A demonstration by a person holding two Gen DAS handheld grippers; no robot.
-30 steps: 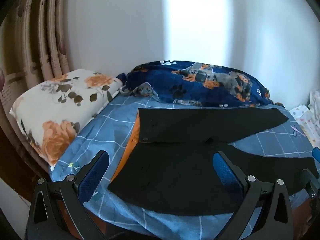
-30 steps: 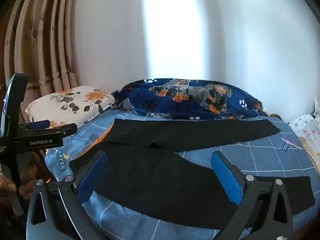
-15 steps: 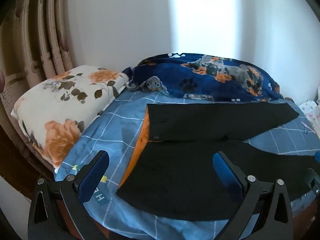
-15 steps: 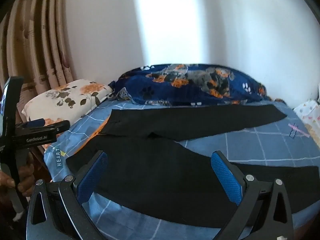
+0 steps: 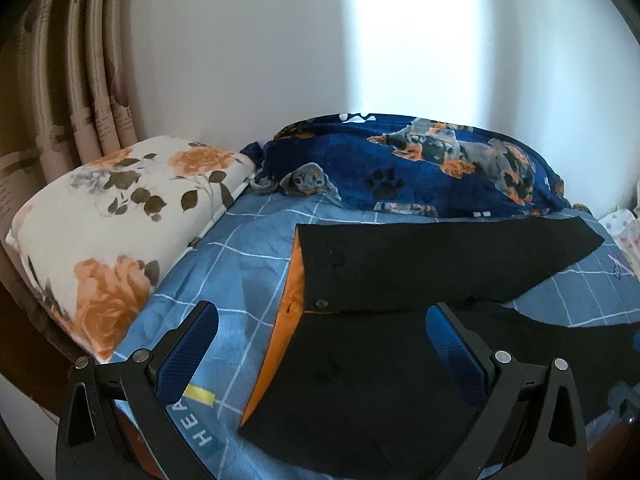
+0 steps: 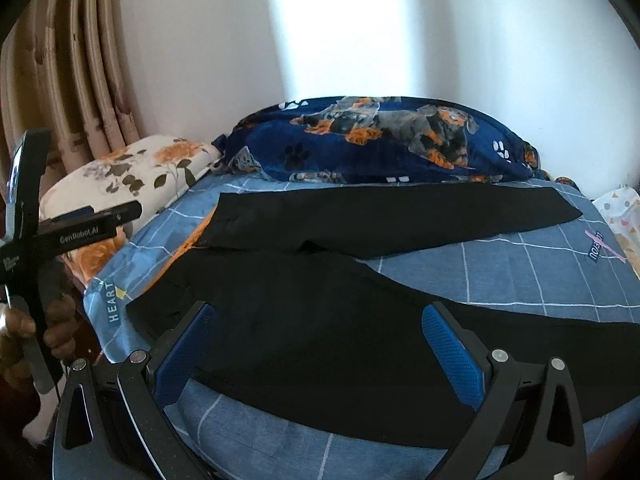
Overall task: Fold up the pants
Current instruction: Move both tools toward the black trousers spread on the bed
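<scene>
Lying flat on the blue checked bedsheet (image 5: 248,264), the black pants (image 5: 400,264) spread with both legs running off to the right and the waist end toward the left. Orange lining (image 5: 290,300) shows along the waist edge.

Left gripper (image 5: 322,348): jaws wide apart, nothing between them, held above the waist area of the near leg. Its left finger sits over bare sheet, its right finger over black cloth. No contact with the fabric that can be made out.

Right gripper (image 6: 318,344): jaws likewise spread, empty, hovering over the near leg, further along it than the left one. Both blue pads (image 6: 450,354) sit over black cloth; whether they touch it cannot be told.

Far leg lies just beside a dark blue dog-print blanket (image 6: 380,140) bunched against the wall. Floral pillow (image 5: 112,216) sits at the left end of the bed, by the curtain (image 6: 80,80).

Hard to make out: the near leg's hem runs out of view at the right edge in both views; the near edge of the pants is hidden behind the gripper bodies. In the right wrist view the left tool's handle and the hand (image 6: 60,328) holding it appear at far left, partly cut off.
</scene>
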